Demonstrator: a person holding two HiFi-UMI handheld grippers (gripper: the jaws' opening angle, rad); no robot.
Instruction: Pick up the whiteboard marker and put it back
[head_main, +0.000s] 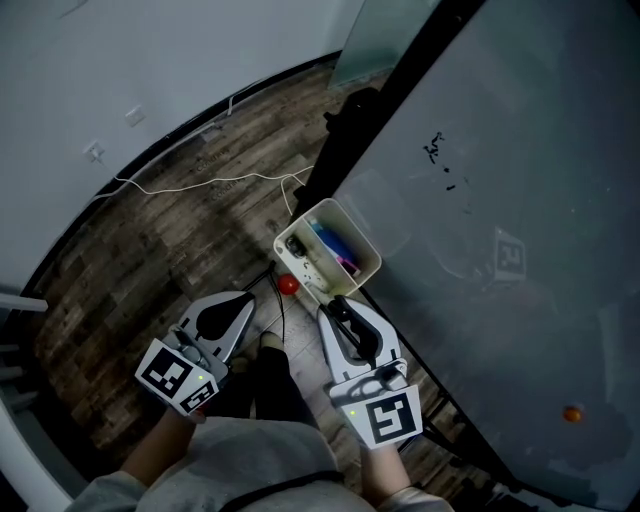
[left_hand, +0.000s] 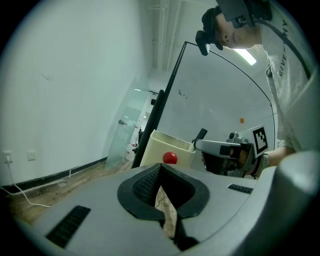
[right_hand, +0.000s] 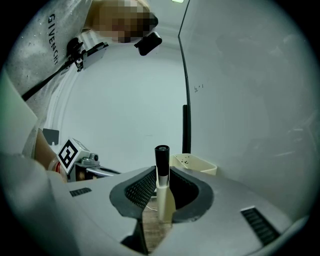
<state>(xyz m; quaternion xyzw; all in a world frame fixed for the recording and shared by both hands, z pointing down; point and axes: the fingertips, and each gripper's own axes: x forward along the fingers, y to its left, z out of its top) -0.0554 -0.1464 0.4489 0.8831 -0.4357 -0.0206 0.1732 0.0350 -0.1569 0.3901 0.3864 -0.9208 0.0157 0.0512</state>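
The whiteboard marker (right_hand: 161, 165), white-bodied with a black cap, stands upright between the pads of my right gripper (right_hand: 162, 192), which is shut on it. In the head view this gripper (head_main: 337, 306) sits just below the cream bin (head_main: 362, 240) at the whiteboard's foot, which holds blue and pink markers. The left gripper view shows the cap (left_hand: 201, 134) sticking up beside the bin (left_hand: 160, 146). My left gripper (head_main: 246, 301) hangs level to the left over the floor, its jaws (left_hand: 160, 171) shut with nothing between them.
The large whiteboard (head_main: 500, 200) fills the right side, with a small orange magnet (head_main: 571, 412) low on it. A red ball (head_main: 288, 284) is by the bin's near side. A white cable (head_main: 200, 183) trails across the wooden floor along the wall.
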